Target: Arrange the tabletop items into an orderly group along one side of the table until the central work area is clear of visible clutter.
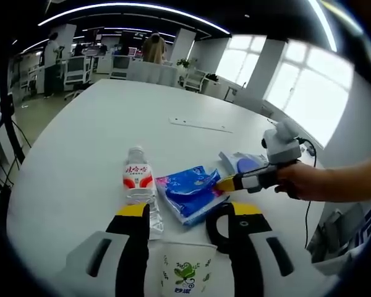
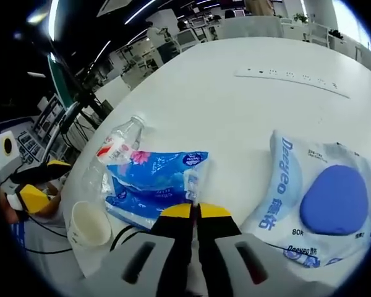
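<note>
The blue tissue pack (image 2: 154, 182) lies flat on the white worktop (image 2: 235, 105), directly ahead of the right hand-held gripper (image 2: 195, 213), whose yellow-tipped jaws are seen pressed together w/ no gap, at the pack's near edge; whether a fold of wrapper is pinched btwn them cannot be told. In the left gripper view the right hand-held gripper (image 1: 226, 183) is seen coming in from the right, tip touching the pack's (image 1: 188, 192) right-hand edge. The pack's long axis runs roughly across the right gripper's line of approach, so it is judged that a slide or pull along the worktop is more likely than a lift. The left hand-held gripper (image 1: 188, 216) is held wide open, nothing btwn its jaws, w/ a paper cup (image 1: 185, 269) sitting low btwn them and a water bottle (image 1: 138, 185) lying just beyond the left jaw, neck pointing away, touching or nearly touching the pack. A second, larger wipes pack w/ a blue oval lid (image 2: 324, 198) lies just right of the right gripper, apart from the tissue pack. The right gripper is the nearer to the tissue pack; the left is the nearer to cup & bottle. A white power strip (image 2: 290, 80) lies well apart, farther up the worktop.
</note>
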Demonstrator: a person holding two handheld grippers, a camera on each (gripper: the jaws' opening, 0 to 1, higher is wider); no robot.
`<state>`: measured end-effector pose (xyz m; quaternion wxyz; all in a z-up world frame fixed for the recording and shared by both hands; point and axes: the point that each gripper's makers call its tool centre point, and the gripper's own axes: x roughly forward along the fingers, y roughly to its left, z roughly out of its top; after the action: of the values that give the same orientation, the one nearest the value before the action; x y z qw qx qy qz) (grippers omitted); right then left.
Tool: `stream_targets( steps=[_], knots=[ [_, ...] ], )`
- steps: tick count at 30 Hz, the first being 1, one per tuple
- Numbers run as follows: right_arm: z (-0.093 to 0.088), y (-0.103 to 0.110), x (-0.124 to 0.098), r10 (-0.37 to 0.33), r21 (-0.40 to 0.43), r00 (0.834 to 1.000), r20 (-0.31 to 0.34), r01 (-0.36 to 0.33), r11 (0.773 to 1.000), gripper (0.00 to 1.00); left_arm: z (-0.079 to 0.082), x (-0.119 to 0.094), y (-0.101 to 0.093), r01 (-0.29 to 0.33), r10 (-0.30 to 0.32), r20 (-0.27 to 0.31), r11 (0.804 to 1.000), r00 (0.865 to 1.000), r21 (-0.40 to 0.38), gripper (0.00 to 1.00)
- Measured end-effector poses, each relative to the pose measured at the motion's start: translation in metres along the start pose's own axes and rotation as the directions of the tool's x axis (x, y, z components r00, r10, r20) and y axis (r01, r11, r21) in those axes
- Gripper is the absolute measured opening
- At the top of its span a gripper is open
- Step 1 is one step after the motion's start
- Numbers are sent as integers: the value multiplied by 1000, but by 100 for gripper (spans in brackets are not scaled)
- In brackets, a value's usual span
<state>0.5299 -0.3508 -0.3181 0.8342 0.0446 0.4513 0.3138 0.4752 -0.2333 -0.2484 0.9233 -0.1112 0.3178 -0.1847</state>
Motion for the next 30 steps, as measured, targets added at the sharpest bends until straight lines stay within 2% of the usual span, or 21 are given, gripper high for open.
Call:
stream_targets(
  steps=[15, 30],
  knots=[
    [8, -8, -7, 13, 33, 999, 42, -14, 999, 0, -1, 4, -5, 8, -8, -7, 1000, 1000, -1, 48],
    [19, -12, -19, 26, 44, 995, 95, -31, 999, 0, -2, 18, -13, 19, -20, -19, 1000, 1000, -6, 39]
  ],
)
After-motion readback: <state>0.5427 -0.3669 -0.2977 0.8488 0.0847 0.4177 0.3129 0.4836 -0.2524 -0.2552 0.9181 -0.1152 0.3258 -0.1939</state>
